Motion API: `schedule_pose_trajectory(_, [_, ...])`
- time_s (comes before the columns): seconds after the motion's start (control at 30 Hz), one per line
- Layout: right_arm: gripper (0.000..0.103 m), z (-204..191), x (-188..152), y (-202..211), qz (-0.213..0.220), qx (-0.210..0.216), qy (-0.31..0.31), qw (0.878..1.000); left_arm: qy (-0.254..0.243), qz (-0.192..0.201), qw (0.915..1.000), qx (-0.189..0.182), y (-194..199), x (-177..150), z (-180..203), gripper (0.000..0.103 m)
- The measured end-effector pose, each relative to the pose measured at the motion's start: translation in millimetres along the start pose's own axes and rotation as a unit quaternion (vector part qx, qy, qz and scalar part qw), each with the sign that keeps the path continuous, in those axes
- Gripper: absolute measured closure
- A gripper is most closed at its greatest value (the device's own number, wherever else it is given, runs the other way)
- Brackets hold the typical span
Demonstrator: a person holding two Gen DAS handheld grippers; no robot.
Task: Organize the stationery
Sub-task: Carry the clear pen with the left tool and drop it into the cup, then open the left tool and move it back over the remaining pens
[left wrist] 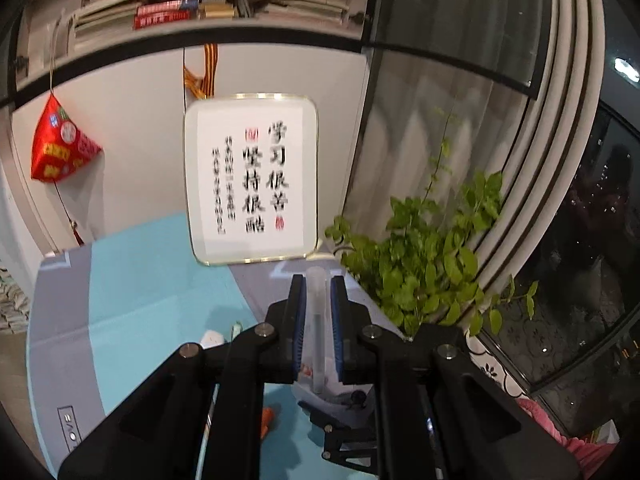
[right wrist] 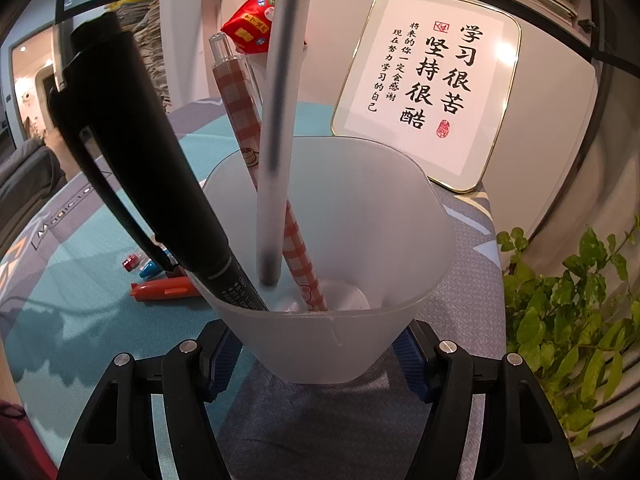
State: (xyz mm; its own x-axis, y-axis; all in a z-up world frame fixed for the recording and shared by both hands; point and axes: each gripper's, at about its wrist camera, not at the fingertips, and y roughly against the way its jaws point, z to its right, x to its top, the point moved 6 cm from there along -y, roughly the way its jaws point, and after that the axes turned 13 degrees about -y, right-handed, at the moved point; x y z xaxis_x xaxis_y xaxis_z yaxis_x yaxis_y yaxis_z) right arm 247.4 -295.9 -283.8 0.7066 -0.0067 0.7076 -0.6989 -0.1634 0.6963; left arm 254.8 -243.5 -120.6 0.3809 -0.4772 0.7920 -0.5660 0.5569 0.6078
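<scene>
My right gripper [right wrist: 316,344] is shut on a frosted white cup [right wrist: 360,216] that stands on the mat. In the cup lean a black marker [right wrist: 136,152] and a red-checked pen [right wrist: 244,116]. A frosted translucent pen [right wrist: 276,120] comes down from above, its tip inside the cup near the bottom. My left gripper [left wrist: 316,284] is shut on that frosted pen [left wrist: 316,312] and holds it upright over the cup [left wrist: 340,396], which shows below the fingers.
An orange pen [right wrist: 164,290] and small red and blue items [right wrist: 140,264] lie on the teal and grey mat [right wrist: 80,300] left of the cup. A framed calligraphy sign [right wrist: 428,84] stands behind. A green plant [right wrist: 568,312] is at the right.
</scene>
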Motion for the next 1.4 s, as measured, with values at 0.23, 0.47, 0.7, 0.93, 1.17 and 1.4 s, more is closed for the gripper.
schedule_pose_trajectory(0.23, [0.034,0,0,0,0.000,0.000,0.000,1.000,0.004,-0.022,0.9997,-0.009,-11,-11,3,0.093])
schedule_pose_trajectory(0.47, [0.034,-1,0,0,0.000,0.000,0.000,1.000,0.012,-0.032,0.9992,-0.022,-14,-20,3,0.093])
schedule_pose_trajectory(0.7, [0.034,-1,0,0,0.000,-0.001,0.000,1.000,0.016,-0.014,0.9995,-0.022,0,-19,-2,0.093])
schedule_pose_trajectory(0.93, [0.034,-1,0,0,0.000,-0.001,0.000,1.000,0.039,0.004,0.9991,0.012,25,-28,-30,0.091])
schedule_pose_trajectory(1.17, [0.034,0,0,0,0.000,-0.001,0.001,1.000,0.079,-0.048,0.9937,0.063,17,-82,-70,0.089])
schedule_pose_trajectory(1.4, [0.034,-1,0,0,0.000,-0.001,0.000,1.000,0.094,-0.143,0.9830,0.066,-19,-154,-79,0.089])
